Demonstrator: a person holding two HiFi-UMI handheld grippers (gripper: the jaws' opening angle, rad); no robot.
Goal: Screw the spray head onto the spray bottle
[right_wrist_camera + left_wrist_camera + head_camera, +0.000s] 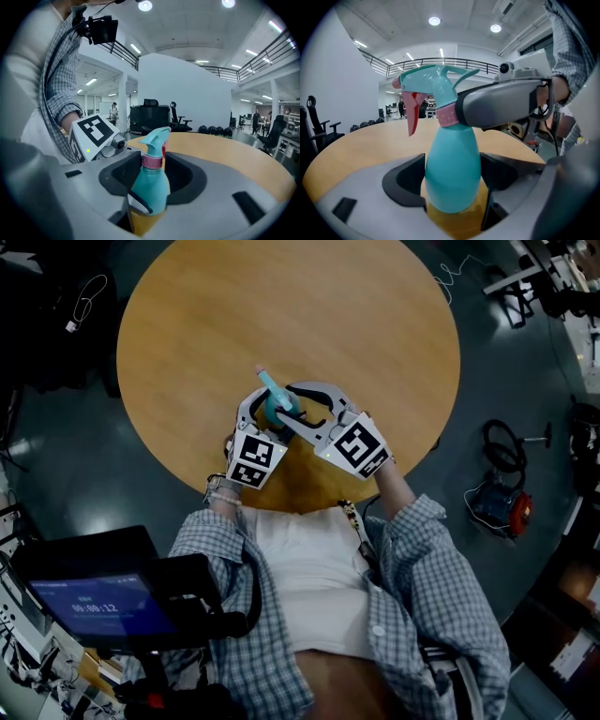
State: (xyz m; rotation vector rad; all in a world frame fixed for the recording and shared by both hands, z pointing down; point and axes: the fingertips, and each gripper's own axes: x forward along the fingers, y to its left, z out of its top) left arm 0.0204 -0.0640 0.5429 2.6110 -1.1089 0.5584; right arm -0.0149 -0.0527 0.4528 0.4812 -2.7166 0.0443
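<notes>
The bottle (452, 173) stood upright on the worktop (281, 315), its body clamped by the left gripper (452, 187). The right gripper (153, 173) had its fingers loosely apart around the collar (152, 161) under the head (431, 84).

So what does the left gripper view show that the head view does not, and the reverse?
Only the left gripper view: the red trigger, the pink collar, and the left gripper clamped on the spray bottle. Only the head view: the round outline of the table and a lit screen. Both: the teal spray bottle with the right gripper at its neck.
</notes>
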